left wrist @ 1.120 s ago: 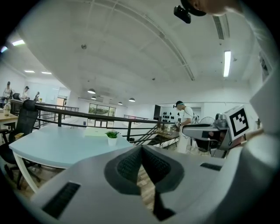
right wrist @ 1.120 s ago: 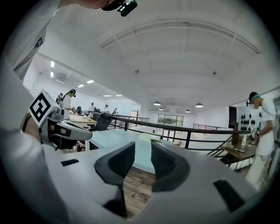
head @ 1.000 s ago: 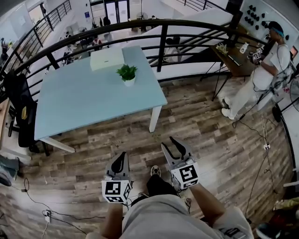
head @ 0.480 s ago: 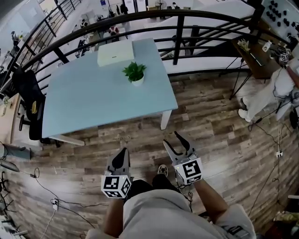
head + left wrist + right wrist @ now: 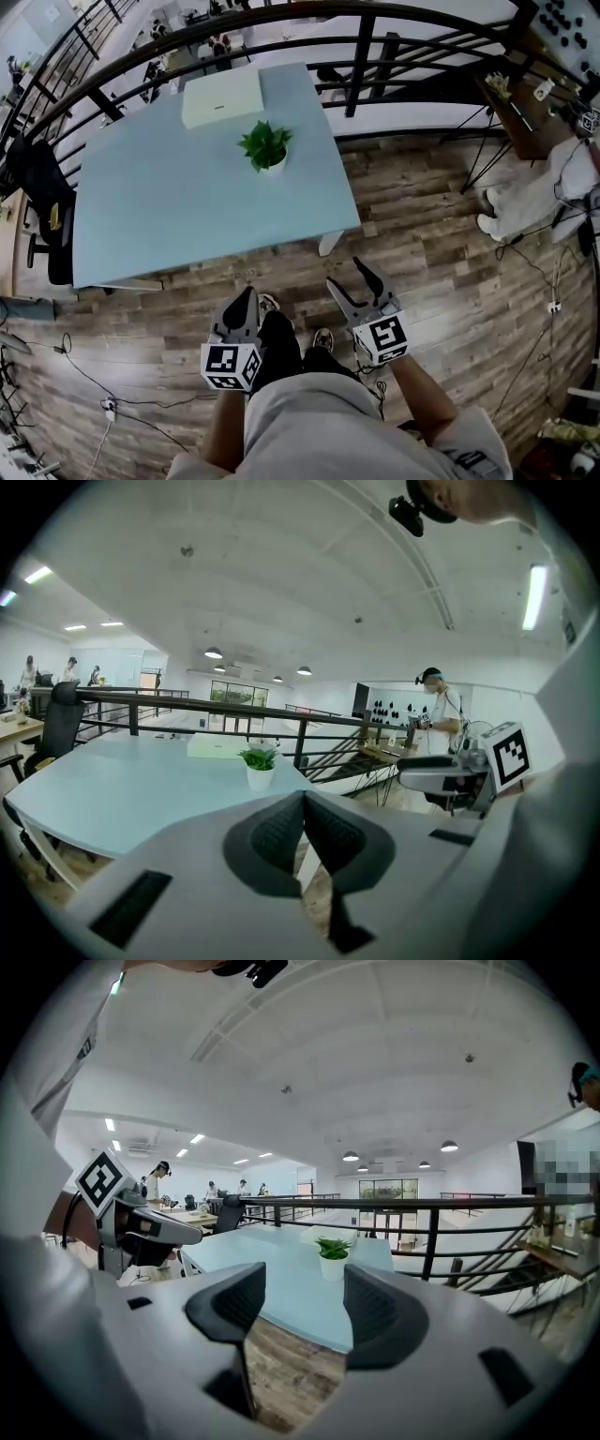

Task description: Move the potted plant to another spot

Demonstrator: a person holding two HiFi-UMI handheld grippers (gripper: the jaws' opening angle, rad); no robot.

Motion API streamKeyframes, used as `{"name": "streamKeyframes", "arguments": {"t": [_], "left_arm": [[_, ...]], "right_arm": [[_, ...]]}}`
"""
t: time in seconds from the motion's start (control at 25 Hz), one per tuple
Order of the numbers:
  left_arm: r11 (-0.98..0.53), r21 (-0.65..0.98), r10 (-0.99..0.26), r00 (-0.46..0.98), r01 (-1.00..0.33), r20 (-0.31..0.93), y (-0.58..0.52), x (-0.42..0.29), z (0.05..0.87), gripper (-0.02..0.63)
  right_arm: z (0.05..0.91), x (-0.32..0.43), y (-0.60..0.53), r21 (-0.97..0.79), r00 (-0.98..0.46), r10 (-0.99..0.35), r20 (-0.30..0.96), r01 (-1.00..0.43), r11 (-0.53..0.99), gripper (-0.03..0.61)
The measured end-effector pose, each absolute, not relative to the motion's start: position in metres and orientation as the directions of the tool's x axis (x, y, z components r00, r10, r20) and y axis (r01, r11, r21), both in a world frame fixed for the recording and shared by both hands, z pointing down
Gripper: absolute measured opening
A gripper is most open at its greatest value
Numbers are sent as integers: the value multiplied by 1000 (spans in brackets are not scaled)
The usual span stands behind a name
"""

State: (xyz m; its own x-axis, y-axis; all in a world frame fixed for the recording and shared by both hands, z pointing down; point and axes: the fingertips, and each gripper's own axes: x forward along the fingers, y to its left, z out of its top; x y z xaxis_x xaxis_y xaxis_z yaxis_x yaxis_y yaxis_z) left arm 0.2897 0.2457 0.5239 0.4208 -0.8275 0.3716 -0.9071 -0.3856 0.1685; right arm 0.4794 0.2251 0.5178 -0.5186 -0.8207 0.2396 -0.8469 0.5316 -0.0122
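No words, brands or numbers can be read anywhere. The only printed signs are black-and-white coded squares. In the head view they sit on the left gripper (image 5: 249, 295) marker cube (image 5: 230, 366) at seven o'clock, and on the right gripper (image 5: 345, 274) marker block (image 5: 385, 337) at five o'clock.

The operator wears a light grey top (image 5: 328, 427), dark trousers (image 5: 281, 349) and light-toned shoes (image 5: 322, 338); the forearms are uncovered.

The left gripper (image 5: 247, 294) and right gripper (image 5: 344, 274) have moulded grey housings that taper into two jaws. Each jaw is faced with a black ribbed pad (image 5: 234, 1305). Each housing carries a white cube (image 5: 231, 367) printed with black square markers. A dark rectangular slot (image 5: 131, 907) is recessed in each jaw arm.
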Motion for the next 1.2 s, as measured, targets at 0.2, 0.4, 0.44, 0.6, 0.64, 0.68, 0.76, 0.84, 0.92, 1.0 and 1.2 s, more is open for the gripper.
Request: {"name": "streamKeyframes", "arguments": {"t": [0.2,0.4,0.44,0.6,0.64,0.68,0.76,0.84,0.92,1.0,1.2], "left_arm": [[-432,179,-811,467,-884,353,175,273,523,12],[-502,158,-782,525,-850,336,100,249,515,12],[-514,159,-776,536,-843,333,88,246,514,12],[-550,169,-749,573,-818,332,51,234,518,12],[-556,173,-742,579,-813,338,43,233,522,12],[-559,177,-735,583,-810,346,37,232,527,12],[-563,188,-720,590,-805,365,28,233,537,12],[-560,204,-708,592,-803,386,23,233,549,12],[-547,212,-701,582,-810,413,15,232,564,12],[-533,209,-700,566,-820,437,6,233,577,12],[-483,207,-700,517,-851,492,-18,238,595,12]], "right_arm": [[510,465,167,15,-499,-832,242,-855,518,282],[499,442,109,14,-474,-847,240,-871,491,293],[500,437,99,18,-468,-849,246,-873,487,298],[507,418,71,45,-461,-841,282,-869,492,311],[507,415,65,51,-462,-839,288,-867,495,313],[508,414,58,53,-461,-838,292,-867,496,314],[510,414,48,48,-458,-837,299,-869,492,317],[516,416,37,40,-457,-837,301,-871,490,320],[523,417,23,35,-468,-832,298,-865,500,327],[533,417,8,26,-491,-817,302,-853,522,334],[560,418,-27,8,-564,-758,327,-801,599,337]]}}
